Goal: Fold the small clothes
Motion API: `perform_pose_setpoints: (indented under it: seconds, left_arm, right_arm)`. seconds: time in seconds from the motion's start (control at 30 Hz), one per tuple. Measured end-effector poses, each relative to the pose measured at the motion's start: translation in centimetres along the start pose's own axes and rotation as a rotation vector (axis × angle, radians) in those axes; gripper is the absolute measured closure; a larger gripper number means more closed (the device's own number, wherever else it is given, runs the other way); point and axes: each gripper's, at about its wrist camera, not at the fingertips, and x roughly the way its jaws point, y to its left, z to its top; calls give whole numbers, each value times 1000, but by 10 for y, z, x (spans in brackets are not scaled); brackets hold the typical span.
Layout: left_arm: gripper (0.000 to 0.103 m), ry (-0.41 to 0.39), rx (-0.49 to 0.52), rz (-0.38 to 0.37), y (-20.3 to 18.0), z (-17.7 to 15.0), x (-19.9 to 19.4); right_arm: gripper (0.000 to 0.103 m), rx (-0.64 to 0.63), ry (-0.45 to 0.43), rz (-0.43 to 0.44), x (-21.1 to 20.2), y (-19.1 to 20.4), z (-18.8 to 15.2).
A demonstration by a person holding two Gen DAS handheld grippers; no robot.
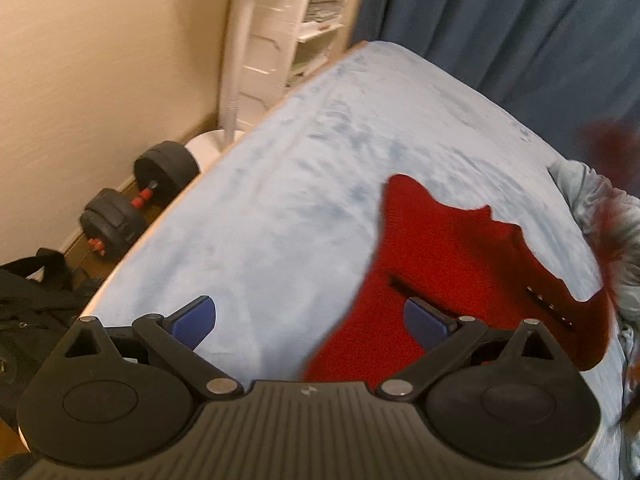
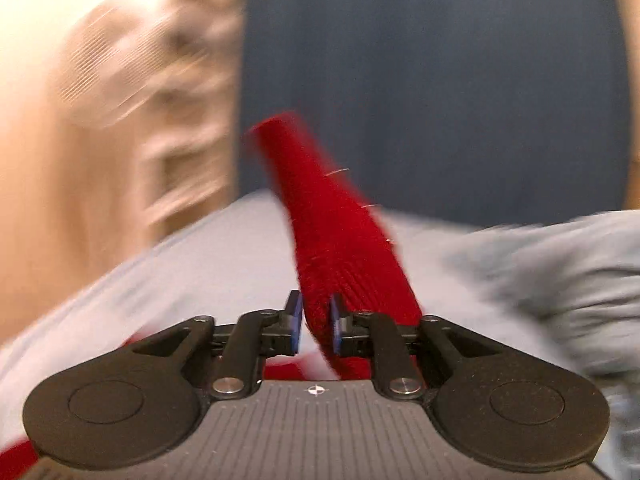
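Risk first: we hold the red knitted garment (image 2: 340, 240) by only a narrow bunch of fabric, so a quick swing could pull it out of the right gripper (image 2: 316, 322). That gripper is clamped on the cloth, its 2 blue pads pressing a thick fold that stands up through the centre of the right wrist frame. Both frames are smeared, the right one heavily, which we judge to mean fast motion, the likeliest cause of a slip.

Our left gripper (image 1: 310, 322) holds nothing, its 2 blue fingers (image 1: 192, 322) spread wide. One lies over the pale blue fleece blanket (image 1: 304, 152) that covers the surface; the other lies over the red knitted garment (image 1: 452, 264), lower right of the left wrist frame.

A crumpled grey cloth (image 1: 600, 200) sits at the right edge, close to the red one. We could snag it and drag it into the fold. With 1 grip only, the garment may also land bunched, not flat.
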Motion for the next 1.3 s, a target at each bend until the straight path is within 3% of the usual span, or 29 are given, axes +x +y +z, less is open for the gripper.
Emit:
perform_pose_setpoints:
  seconds: [0.03,0.07,0.17,0.27,0.37,0.5,0.57,0.67,0.7,0.8,0.83,0.9,0.97,1.13,1.3]
  left_arm:
    - [2,3,-7,5,6,-1,0]
    - [2,6,-14,8,11,-1,0]
    - [2,17,-5,8,19,-4,4]
    - [2,34,21,-4,12,-5,18]
    - [2,46,38,-44,-10,-5,36]
    - [2,54,58,-92,-48,-4,59]
    - [2,65,77,-115,-66,-5,69]
    - [2,78,129,-112,-87,-6,81]
    - [2,79,148,-102,-91,-7,85]
    - [2,89,190,-65,-96,-12,91]
    - [2,95,199,-55,-94,-14,91]
    - [2,100,210,-53,-88,-18,85]
    - [2,111,227,-57,-80,-26,72]
    - [0,110,266,-57,-62,-54,21]
    - [0,150,310,-70,-47,-104,-33]
  right_arm:
    - [45,-48,86,92,12,28,-18]
    - [40,-92,170,140,22,50,-38]
    - [42,-166,295,94,22,69,-88]
    - [41,-32,335,28,-5,22,-104]
    - [40,104,335,-121,-32,-35,-109]
    - [45,271,293,-305,-51,-109,-117]
    - [54,309,257,-329,-58,-122,-121]
    - [67,307,237,-310,-36,-127,-116]
    - [69,293,270,-296,-23,-126,-119]
    - [70,212,473,-288,9,-115,-146]
    - [70,173,472,-300,13,-112,-151]
    - [67,150,428,-312,-3,-105,-146]
    - [61,211,398,-279,-34,-102,-131]
    - [29,205,243,-173,-153,-60,-103]
    - [24,196,257,-140,-245,-8,-110]
